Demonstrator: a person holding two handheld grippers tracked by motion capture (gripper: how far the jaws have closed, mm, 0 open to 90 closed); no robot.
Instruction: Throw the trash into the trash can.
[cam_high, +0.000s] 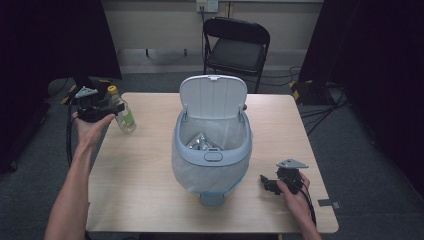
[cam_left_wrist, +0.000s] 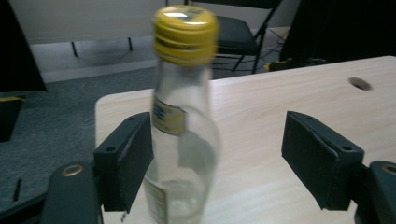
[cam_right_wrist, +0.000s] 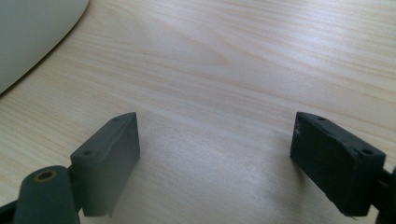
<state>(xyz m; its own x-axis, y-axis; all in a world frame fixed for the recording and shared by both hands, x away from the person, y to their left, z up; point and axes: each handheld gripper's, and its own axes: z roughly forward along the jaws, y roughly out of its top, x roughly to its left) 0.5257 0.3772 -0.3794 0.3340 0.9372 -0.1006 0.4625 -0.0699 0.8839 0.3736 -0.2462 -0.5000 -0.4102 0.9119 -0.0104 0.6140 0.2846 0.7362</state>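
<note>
Your left gripper (cam_left_wrist: 217, 154) stands wide open around the glass bottle (cam_left_wrist: 180, 140), which sits upright between its jaws, against the left pad, not yet clamped. Ahead lie the grasp and the carry to the open bin (cam_high: 212, 155); your right gripper (cam_right_wrist: 215, 163) rests open and empty on the table (cam_right_wrist: 233, 70)
</note>
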